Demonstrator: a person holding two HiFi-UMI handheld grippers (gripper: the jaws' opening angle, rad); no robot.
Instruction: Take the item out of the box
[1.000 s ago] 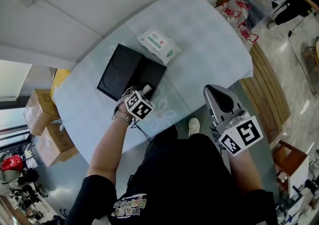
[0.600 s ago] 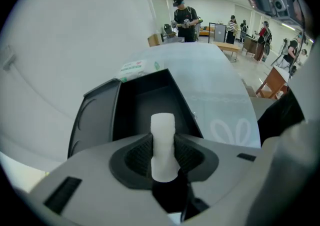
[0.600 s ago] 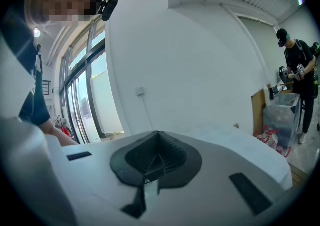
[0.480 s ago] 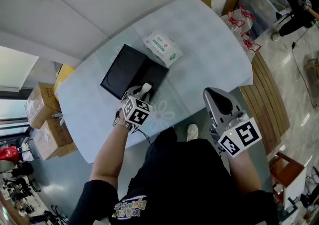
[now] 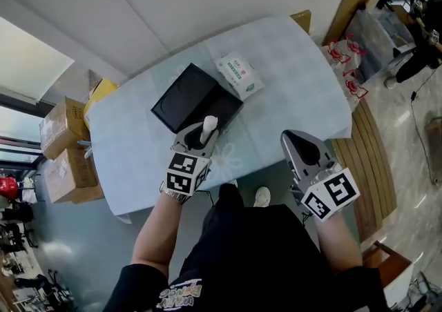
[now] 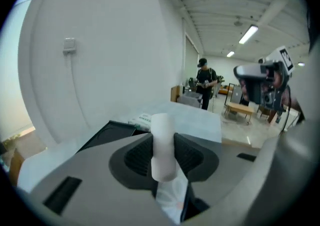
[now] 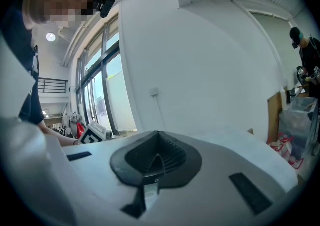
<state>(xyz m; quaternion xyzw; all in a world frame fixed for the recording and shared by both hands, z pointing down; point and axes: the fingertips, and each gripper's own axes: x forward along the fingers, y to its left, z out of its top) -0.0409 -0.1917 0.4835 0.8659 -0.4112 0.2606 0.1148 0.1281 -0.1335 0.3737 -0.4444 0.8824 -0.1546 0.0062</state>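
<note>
My left gripper [image 5: 205, 132] is shut on a small white cylinder [image 5: 208, 126], which stands upright between the ribbed pads [image 6: 135, 156] and reaches above the jaw tips in the left gripper view [image 6: 163, 145]. It hangs over the table's near part, just in front of the open black box [image 5: 195, 99]. The box lies flat with its lid spread to the left, seen behind the cylinder as a black box [image 6: 105, 132]. My right gripper [image 5: 304, 151] is off the table's near right edge, jaws together and empty [image 7: 156, 160].
A white and green wipes pack [image 5: 239, 75] lies right of the box on the pale blue table [image 5: 290, 62]. Cardboard boxes [image 5: 63, 155] stand on the floor to the left, a wooden bench [image 5: 376, 159] to the right. A person [image 6: 204, 84] stands far off.
My left gripper has drawn back from the box toward the table's near edge and lifted, with the white cylinder in it. The right gripper stays in place.
</note>
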